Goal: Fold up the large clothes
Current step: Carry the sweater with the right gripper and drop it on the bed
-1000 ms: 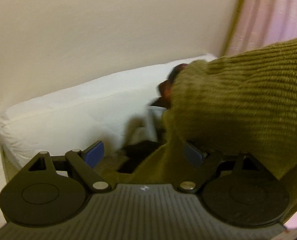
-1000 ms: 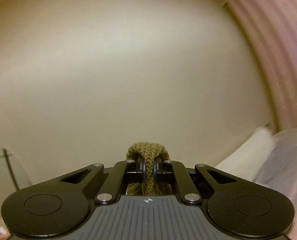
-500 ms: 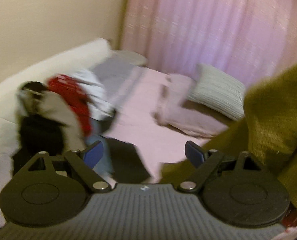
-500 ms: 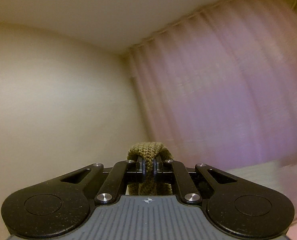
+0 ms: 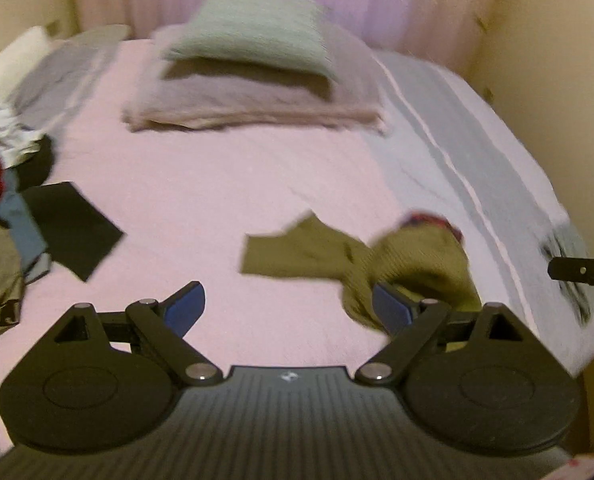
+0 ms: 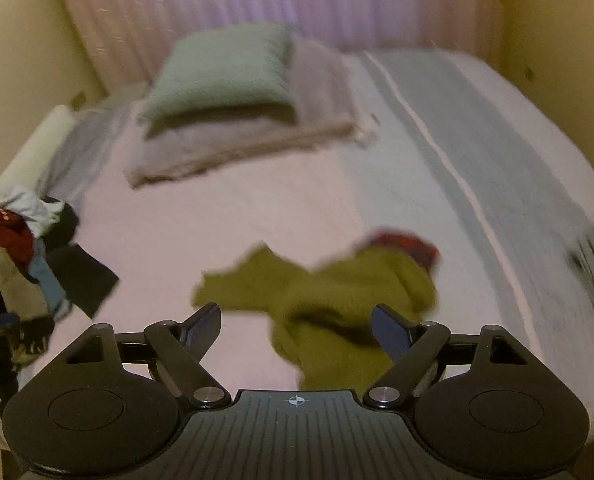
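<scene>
An olive knitted sweater lies crumpled on the pink bedspread, one sleeve stretched out to the left. A bit of red cloth shows behind it. My left gripper hovers open just in front of the sweater, whose near edge hides part of the right finger. My right gripper is open too, with the sweater lying below and between its fingers, nothing held.
A heap of mixed clothes sits at the bed's left edge beside a black cloth. A green pillow rests on a folded blanket at the head. The other gripper's dark tip shows at right.
My right gripper was shut on the olive sweater and has let go; the sweater has dropped onto the bed. Both cameras swung from the wall and curtain down towards the bed.
</scene>
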